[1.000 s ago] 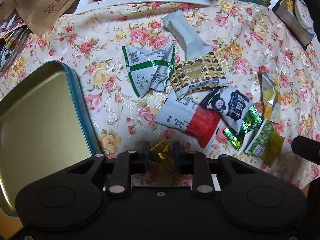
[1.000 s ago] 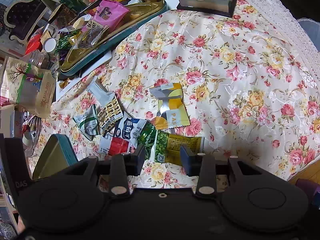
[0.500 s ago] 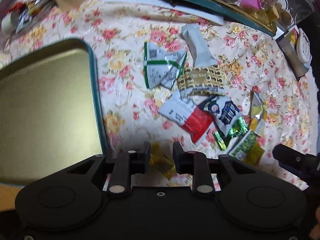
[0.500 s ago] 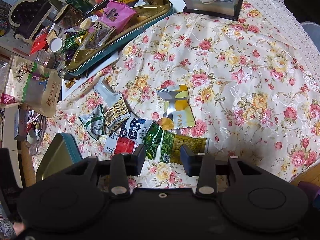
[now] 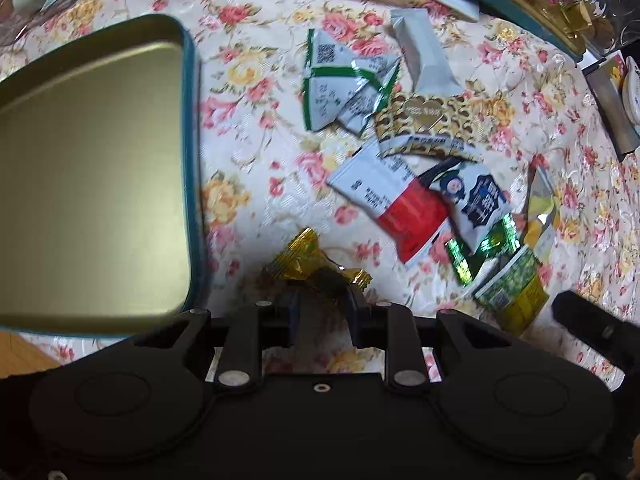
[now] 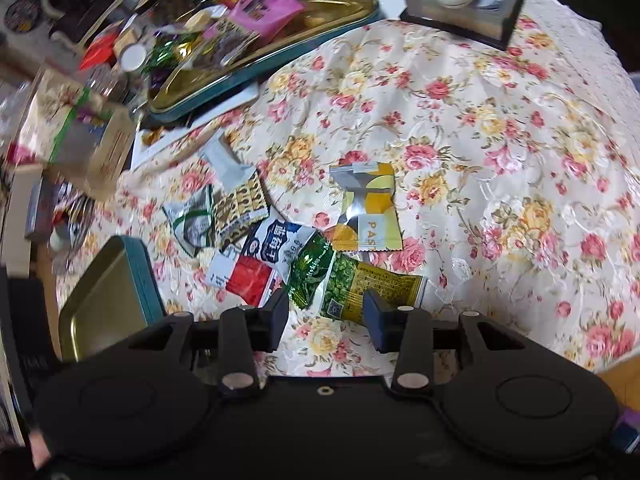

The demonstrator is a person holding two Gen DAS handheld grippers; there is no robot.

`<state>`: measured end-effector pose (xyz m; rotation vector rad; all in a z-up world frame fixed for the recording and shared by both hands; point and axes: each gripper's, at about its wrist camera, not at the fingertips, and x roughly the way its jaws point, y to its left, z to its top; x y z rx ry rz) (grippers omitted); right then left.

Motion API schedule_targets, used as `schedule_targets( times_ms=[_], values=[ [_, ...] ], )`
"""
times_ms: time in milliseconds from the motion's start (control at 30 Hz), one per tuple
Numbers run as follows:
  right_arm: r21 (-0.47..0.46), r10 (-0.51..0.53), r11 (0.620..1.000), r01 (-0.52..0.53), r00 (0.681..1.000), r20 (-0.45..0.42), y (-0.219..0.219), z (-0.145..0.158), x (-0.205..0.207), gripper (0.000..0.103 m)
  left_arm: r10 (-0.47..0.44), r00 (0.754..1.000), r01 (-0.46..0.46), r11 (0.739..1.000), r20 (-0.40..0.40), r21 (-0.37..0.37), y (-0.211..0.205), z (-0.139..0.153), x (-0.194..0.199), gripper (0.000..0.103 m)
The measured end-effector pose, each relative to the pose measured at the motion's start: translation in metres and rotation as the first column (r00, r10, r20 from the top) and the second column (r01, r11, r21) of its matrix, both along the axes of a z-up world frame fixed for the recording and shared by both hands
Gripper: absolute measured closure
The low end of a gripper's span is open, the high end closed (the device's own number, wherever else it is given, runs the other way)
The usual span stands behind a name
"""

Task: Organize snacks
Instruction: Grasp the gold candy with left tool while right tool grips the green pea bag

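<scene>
My left gripper (image 5: 322, 304) is shut on a gold-wrapped candy (image 5: 312, 260), held just above the floral tablecloth beside an empty gold tin tray with a teal rim (image 5: 192, 120). Right of it lies a heap of snack packets: a green-and-white one (image 5: 344, 88), a red-and-white one (image 5: 400, 208) and a blue-and-white one (image 5: 476, 196). My right gripper (image 6: 326, 316) hovers over the near end of that heap. Its jaws are opening with nothing pressed between them. A green-and-yellow packet (image 6: 372, 284) and a dark green foil packet (image 6: 310, 272) lie just beyond its fingertips.
A large teal tin (image 6: 260, 52) full of snacks stands at the back, with clutter and a paper bag (image 6: 76, 128) to its left. A remote rests on a box (image 6: 460, 0) at the far right. A yellow-and-silver packet (image 6: 368, 208) lies apart from the heap. The table edge (image 6: 624, 376) runs at lower right.
The left gripper rolled and shifted toward the empty tray, which now fills more of its view, still holding the gold candy. The right gripper's jaws have spread a little wider.
</scene>
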<state>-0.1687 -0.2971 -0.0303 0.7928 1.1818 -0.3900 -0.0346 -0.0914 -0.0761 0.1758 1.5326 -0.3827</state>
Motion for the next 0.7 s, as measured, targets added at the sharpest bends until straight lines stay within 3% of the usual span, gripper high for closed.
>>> schedule_targets(
  times_ms=[300, 467, 600, 700],
  values=[
    [-0.186, 0.185, 0.965, -0.183, 0.983, -0.007, 0.018, -0.021, -0.004, 0.054, -0.078, 0.996, 0.077, 0.997, -0.051, -0.005, -0.01, -0.006, 0.001, 0.07],
    [-0.324, 0.361, 0.886, -0.331, 0.932, 0.035, 0.041, -0.017, -0.009, 0.051, -0.093, 0.982, 0.083, 0.994, -0.163, -0.07, -0.008, -0.012, 0.017, 0.07],
    [-0.39, 0.451, 0.825, -0.409, 0.892, 0.019, 0.055, -0.02, -0.008, 0.049, -0.097, 0.988, 0.089, 0.994, -0.12, -0.068, -0.005, -0.006, 0.019, 0.07],
    [-0.421, 0.491, 0.783, -0.458, 0.87, -0.033, 0.062, -0.029, -0.005, 0.049, -0.083, 0.987, 0.073, 0.994, -0.136, -0.079, -0.004, -0.008, 0.022, 0.07]
  ],
)
